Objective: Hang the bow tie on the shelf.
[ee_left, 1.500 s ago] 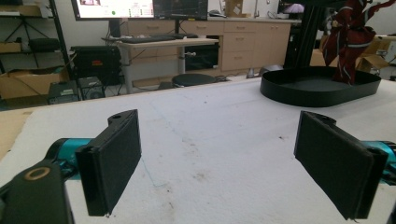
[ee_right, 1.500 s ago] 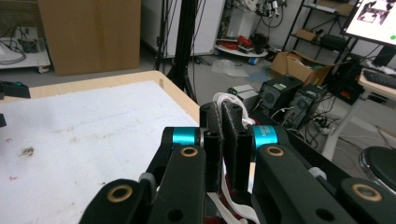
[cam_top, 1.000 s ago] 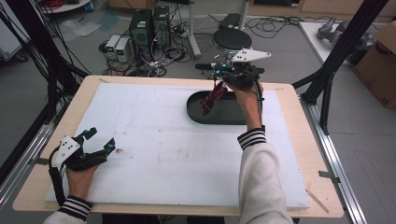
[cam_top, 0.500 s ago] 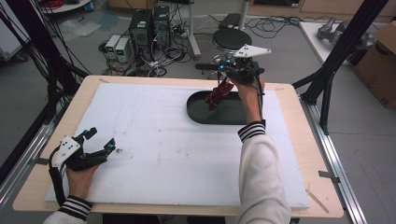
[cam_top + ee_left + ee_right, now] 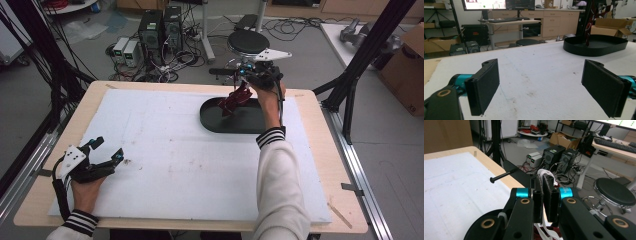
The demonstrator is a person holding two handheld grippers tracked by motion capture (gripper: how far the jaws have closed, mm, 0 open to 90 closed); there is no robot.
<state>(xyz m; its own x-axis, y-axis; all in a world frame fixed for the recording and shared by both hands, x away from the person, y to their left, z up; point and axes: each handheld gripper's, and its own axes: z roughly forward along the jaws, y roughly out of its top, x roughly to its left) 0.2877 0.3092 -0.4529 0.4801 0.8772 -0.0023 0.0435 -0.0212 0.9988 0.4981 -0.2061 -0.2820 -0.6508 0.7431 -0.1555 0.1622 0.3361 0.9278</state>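
Observation:
A dark red thing (image 5: pixel 235 100) with white straps (image 5: pixel 543 173) hangs from my right gripper (image 5: pixel 244 86) above the black oval tray (image 5: pixel 210 119) at the far right of the board. In the right gripper view, the right gripper (image 5: pixel 543 181) is shut on those white straps, and a bit of the red thing (image 5: pixel 554 234) shows below the jaws. My left gripper (image 5: pixel 107 148) rests on the white board (image 5: pixel 175 160) at the front left, open with nothing between its pads (image 5: pixel 486 83). From the left gripper view the tray (image 5: pixel 599 48) lies far ahead to the right, the red thing (image 5: pixel 589 25) dangling into it.
The white board covers most of a wooden table (image 5: pixel 320 145). Black frame posts (image 5: pixel 360 65) rise at both sides. Behind the table stand a round stool (image 5: pixel 248 42), computers (image 5: pixel 160 25) and loose cables on the floor.
My right gripper has shifted slightly to the right over the tray with the red thing still hanging from it. The left gripper has stayed put.

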